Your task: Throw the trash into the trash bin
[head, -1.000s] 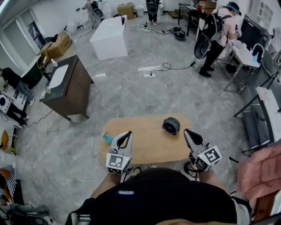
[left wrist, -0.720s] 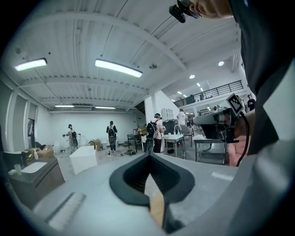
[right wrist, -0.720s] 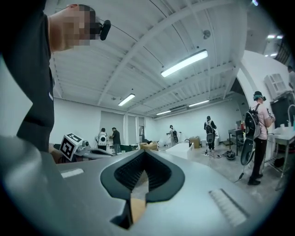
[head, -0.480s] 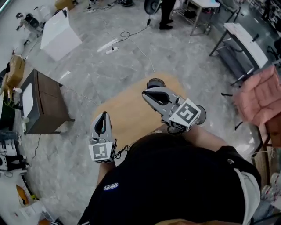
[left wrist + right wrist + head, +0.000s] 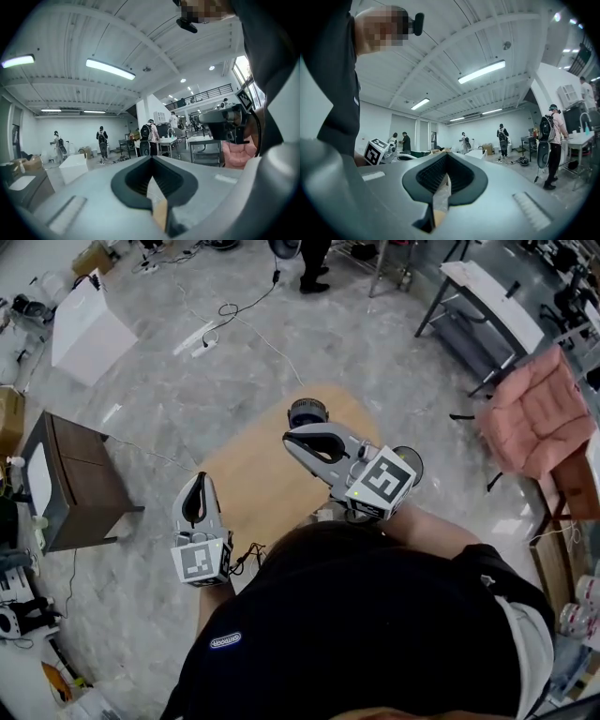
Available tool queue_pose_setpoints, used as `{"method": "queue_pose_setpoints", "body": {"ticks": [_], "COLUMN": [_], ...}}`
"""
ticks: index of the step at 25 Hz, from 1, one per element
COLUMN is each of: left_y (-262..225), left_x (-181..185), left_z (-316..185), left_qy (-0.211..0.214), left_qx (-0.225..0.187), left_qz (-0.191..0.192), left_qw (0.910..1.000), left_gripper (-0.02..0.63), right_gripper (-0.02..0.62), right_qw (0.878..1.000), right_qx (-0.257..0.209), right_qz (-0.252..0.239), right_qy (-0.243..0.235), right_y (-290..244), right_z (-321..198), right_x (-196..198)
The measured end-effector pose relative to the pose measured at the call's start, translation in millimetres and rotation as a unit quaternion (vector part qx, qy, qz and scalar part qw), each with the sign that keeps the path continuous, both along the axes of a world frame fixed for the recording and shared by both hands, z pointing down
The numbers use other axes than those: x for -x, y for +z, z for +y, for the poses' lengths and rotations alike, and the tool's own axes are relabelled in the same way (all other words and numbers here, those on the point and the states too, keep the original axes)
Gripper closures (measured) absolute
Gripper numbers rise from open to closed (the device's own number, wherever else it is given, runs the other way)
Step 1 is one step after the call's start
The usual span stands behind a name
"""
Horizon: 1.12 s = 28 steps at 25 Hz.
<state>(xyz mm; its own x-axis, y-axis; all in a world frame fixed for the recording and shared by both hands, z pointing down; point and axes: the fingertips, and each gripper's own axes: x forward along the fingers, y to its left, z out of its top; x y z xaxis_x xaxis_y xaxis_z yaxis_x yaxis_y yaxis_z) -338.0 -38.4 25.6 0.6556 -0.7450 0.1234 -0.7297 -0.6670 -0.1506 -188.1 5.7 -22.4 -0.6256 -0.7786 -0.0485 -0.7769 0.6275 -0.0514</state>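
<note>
My left tongs point(image 5: 199, 480) are shut, tips together with nothing between them, at the lower left of the head view by the wooden surface's point(image 5: 251, 474) left edge. My right tongs point(image 5: 291, 441) are also closed and empty at centre frame. Their tips sit just below the small dark trash bin point(image 5: 307, 412), which stands at the surface's far edge.

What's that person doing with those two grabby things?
A person stands at a wooden table with a gripper in each hand. The left gripper and the right gripper are both shut and hold nothing, and both point out into the room. A small dark round bin sits at the table's far edge. No trash is in sight.
</note>
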Motion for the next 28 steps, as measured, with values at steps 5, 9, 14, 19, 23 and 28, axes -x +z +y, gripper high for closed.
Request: {"method": "queue_pose_setpoints", "body": {"ticks": [5, 9, 14, 19, 23, 28], "left_y": [12.5, 16.0, 15.7, 0.5, -1.6, 2.7], "left_x": [-24.8, -21.7, -6.8, -5.1, -3.5, -4.4], "left_z": [-0.5, 6.0, 9.4, 7.9, 8.7, 7.4], "left_qy": [0.003, -0.017, -0.057, -0.064, -0.058, -0.049], "left_qx": [-0.004, 0.020, 0.020, 0.000, 0.000, 0.008], "left_qz": [-0.026, -0.011, -0.018, -0.009, -0.005, -0.004], "left_qw": [0.9997, 0.9996, 0.9980, 0.9979, 0.9983, 0.9988], "left_gripper": [0.604, 0.604, 0.604, 0.604, 0.604, 0.604], "right_gripper": [0.566, 0.566, 0.566, 0.566, 0.566, 0.566], "right_qw": [0.999, 0.997, 0.996, 0.995, 0.995, 0.996], "right_qx": [0.013, 0.017, 0.013, 0.003, 0.008, 0.011], "right_qz": [0.008, 0.029, 0.026, 0.023, 0.021, 0.028], "right_qy": [-0.041, -0.064, -0.087, -0.099, -0.097, -0.083], "right_y": [7.4, 4.5, 2.6, -3.0, -2.6, 2.9], "right_z": [-14.0, -24.0, -29.4, -33.7, -30.9, -30.0], "right_x": [-6.2, -1.0, 4.7, 12.0, 17.2, 13.7]}}
